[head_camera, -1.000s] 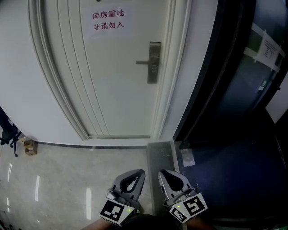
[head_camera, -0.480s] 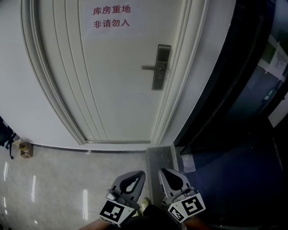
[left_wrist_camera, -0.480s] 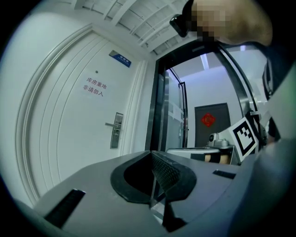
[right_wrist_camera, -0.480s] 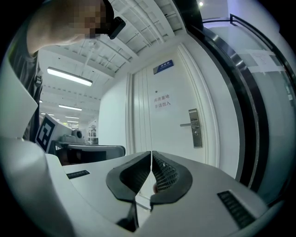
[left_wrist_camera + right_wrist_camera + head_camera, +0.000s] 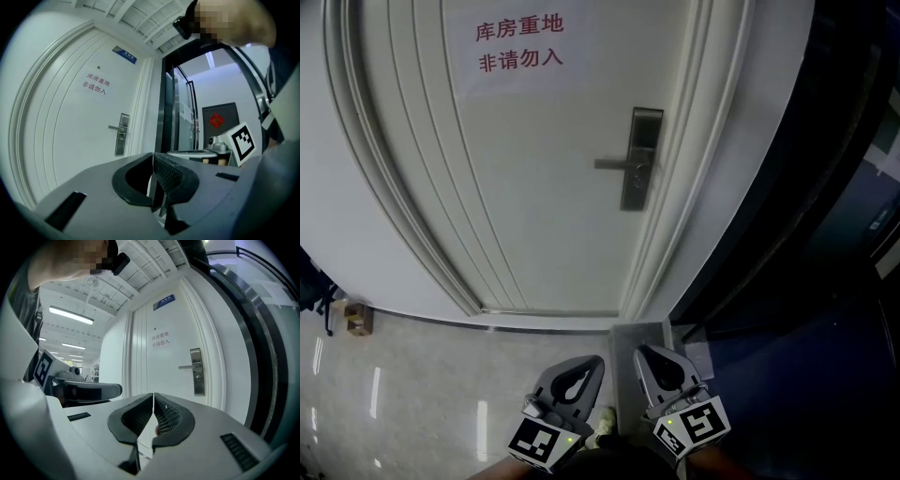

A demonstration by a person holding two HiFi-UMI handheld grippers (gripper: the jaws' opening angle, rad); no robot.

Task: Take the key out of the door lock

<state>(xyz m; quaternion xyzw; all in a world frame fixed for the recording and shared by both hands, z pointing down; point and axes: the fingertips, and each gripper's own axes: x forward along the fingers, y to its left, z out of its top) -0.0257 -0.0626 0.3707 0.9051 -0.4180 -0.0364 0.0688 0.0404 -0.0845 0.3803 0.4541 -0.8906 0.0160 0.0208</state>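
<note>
A silver lock plate [image 5: 640,157] with a lever handle [image 5: 612,164] sits on the right side of the white door [image 5: 534,187]. Any key in it is too small to make out. The same lock plate [image 5: 198,371] shows ahead in the right gripper view, and the lock plate [image 5: 122,134] shows far off in the left gripper view. Both grippers hang low, well short of the door. My left gripper [image 5: 592,362] [image 5: 153,158] is shut and empty. Beside it, my right gripper [image 5: 643,355] [image 5: 153,396] has its jaws pressed together with nothing between them.
A paper sign [image 5: 520,44] with red characters is stuck on the door. A dark glass partition [image 5: 825,187] stands right of the door frame. A small box [image 5: 356,317] lies on the floor at left, a scrap of paper [image 5: 698,359] near the threshold.
The door and lock plate have grown slightly larger and shifted in the head view as the person nears. Both grippers stay low and shut.
</note>
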